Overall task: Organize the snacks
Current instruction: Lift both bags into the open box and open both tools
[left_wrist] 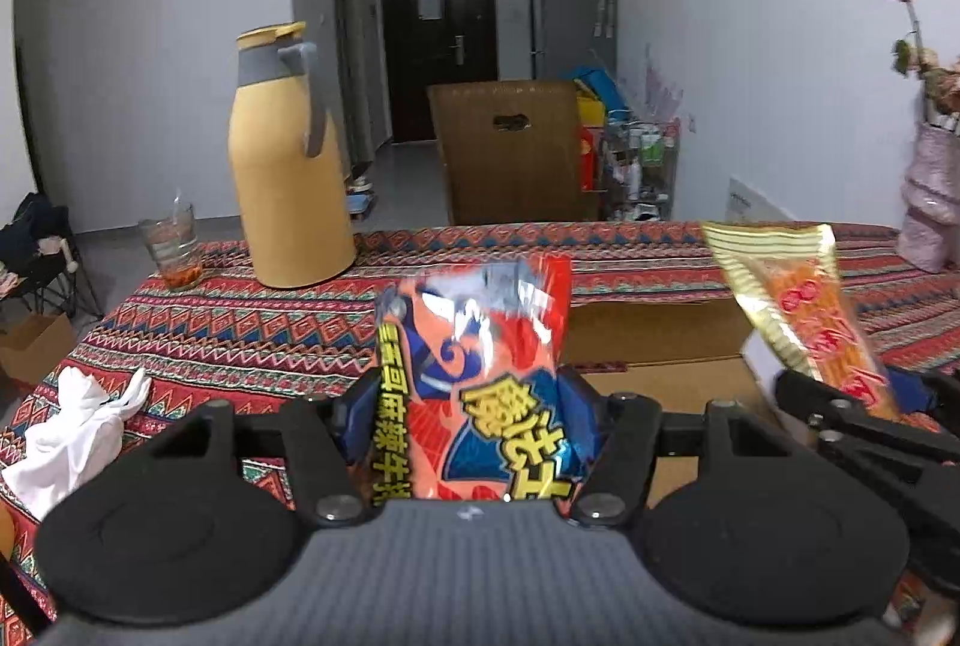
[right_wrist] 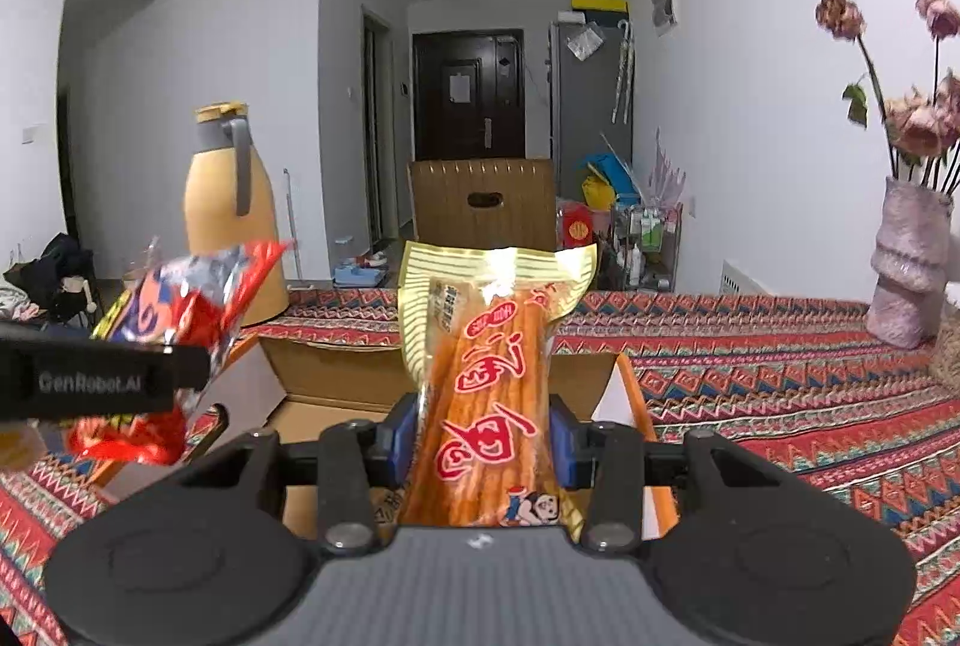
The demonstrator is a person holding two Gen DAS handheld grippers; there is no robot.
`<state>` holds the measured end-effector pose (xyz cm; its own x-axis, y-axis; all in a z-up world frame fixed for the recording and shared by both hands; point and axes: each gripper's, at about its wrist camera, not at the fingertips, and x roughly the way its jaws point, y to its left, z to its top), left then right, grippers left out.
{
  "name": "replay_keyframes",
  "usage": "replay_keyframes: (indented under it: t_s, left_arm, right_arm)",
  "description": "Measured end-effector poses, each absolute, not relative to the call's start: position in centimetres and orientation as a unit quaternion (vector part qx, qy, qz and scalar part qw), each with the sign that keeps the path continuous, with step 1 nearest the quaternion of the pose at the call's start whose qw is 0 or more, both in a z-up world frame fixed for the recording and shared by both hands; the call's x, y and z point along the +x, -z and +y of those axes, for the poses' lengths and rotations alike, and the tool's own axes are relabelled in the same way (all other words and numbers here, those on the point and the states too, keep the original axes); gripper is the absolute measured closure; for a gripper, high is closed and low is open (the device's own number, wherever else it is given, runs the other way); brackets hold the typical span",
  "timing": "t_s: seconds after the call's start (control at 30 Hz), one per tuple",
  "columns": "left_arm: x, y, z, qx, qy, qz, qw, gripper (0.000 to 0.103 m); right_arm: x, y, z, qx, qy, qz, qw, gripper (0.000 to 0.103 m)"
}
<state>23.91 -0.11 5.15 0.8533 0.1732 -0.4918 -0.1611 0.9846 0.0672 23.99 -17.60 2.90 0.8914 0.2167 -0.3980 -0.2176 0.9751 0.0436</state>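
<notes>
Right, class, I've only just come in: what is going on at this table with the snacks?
A person is holding two claws, each shut on a snack. The left claw grips a red and blue snack bag; the right claw grips a long yellow pack of orange sticks. Both packets are held up over an open cardboard box on the patterned tablecloth; neither is in the box yet. A yellow thermos jug stands behind.

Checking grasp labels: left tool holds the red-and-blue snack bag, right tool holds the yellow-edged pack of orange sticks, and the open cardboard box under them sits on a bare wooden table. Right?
One error: the table isn't bare wood. The open cardboard box sits on a red patterned tablecloth, clear in the right wrist view. The rest holds: left tool grips the red-and-blue snack bag, right tool grips the yellow-edged pack of orange sticks.
</notes>
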Motion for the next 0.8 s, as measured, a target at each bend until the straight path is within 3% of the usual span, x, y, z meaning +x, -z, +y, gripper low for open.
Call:
replay_keyframes:
  t_s: [0.1, 0.4, 0.47, 0.53, 0.57, 0.63, 0.7, 0.8]
  left_arm:
    - [24.9, -4.4, 0.7, 0.01, -0.1, 0.256, 0.961, 0.052]
    - [26.6, -2.2, 1.8, -0.005, -0.085, 0.276, 0.957, 0.052]
    - [26.7, -2.1, 2.2, -0.011, -0.085, 0.276, 0.957, 0.044]
    - [26.4, -2.2, 2.3, -0.015, -0.086, 0.268, 0.959, 0.025]
    - [26.3, -2.3, 2.4, -0.017, -0.089, 0.264, 0.96, 0.02]
    - [25.8, -2.6, 2.5, -0.023, -0.093, 0.256, 0.962, 0.0]
    - [25.4, -2.8, 2.7, -0.028, -0.096, 0.245, 0.964, 0.0]
    - [25.2, -3.1, 2.8, -0.035, -0.094, 0.24, 0.965, 0.0]
  right_arm:
    - [25.2, -2.0, -17.6, 0.002, -0.111, 0.212, 0.971, 0.061]
    - [27.1, 0.4, -17.9, 0.014, -0.106, 0.242, 0.964, 0.06]
    - [27.2, 0.8, -17.9, 0.014, -0.111, 0.251, 0.962, 0.055]
    - [27.2, 0.9, -17.8, 0.01, -0.114, 0.253, 0.961, 0.047]
    - [27.0, 0.9, -17.7, 0.009, -0.114, 0.252, 0.961, 0.04]
    - [26.7, 0.8, -17.8, 0.01, -0.116, 0.247, 0.962, 0.023]
    - [26.5, 0.6, -18.0, 0.013, -0.117, 0.24, 0.963, 0.005]
    - [26.2, 0.4, -18.2, 0.018, -0.117, 0.234, 0.965, 0.0]
